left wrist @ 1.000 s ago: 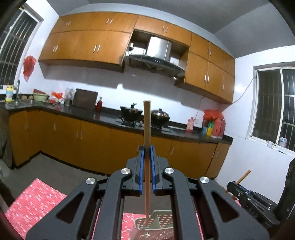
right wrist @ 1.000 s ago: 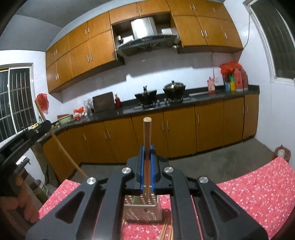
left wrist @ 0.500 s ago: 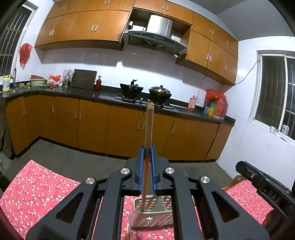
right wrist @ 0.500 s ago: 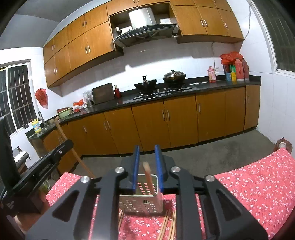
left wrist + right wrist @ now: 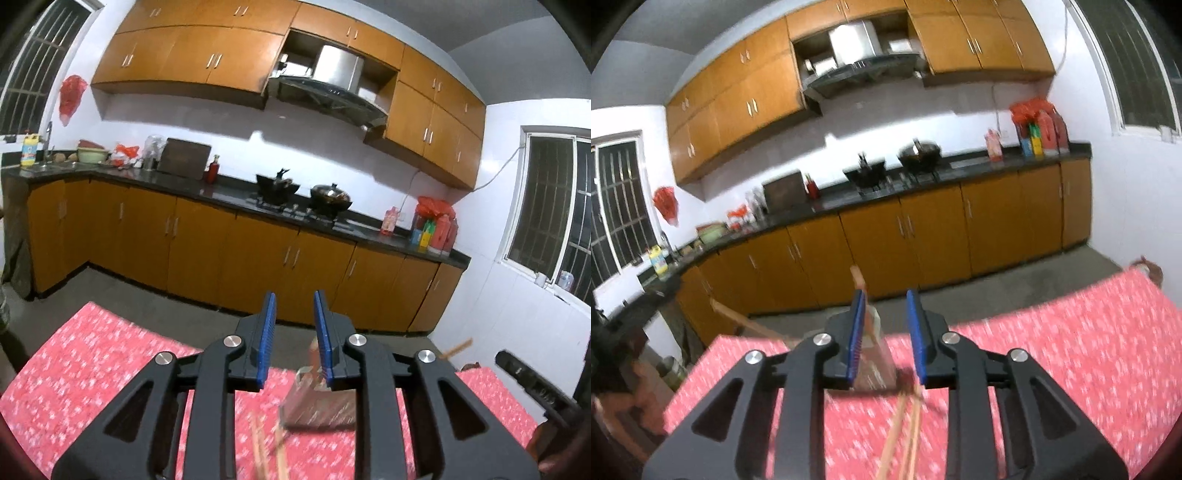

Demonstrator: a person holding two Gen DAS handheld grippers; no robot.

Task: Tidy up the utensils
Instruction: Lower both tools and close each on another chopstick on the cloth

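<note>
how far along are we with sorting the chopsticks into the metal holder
Partly done. Chopsticks already stand in the metal holder. Nothing is in hand: the left hand-held gripper and right hand-held gripper are both open and empty. Still left: loose chopsticks lying on the red tablecloth.

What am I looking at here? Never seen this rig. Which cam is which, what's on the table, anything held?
There is no robot arm: a person carries one handheld two-finger gripper in each hand, with a fisheye camera on each looking forward along its fingers. One picture is from the left gripper, the other from the right gripper. Both stand open, blue pads apart, holding nothing. Below them is a table under a red flowered cloth. On it stands a perforated metal holder with wooden chopsticks sticking up out of it. More loose chopsticks lie on the cloth nearer the cameras. Both pictures are motion-blurred. Behind is a kitchen counter.
</note>
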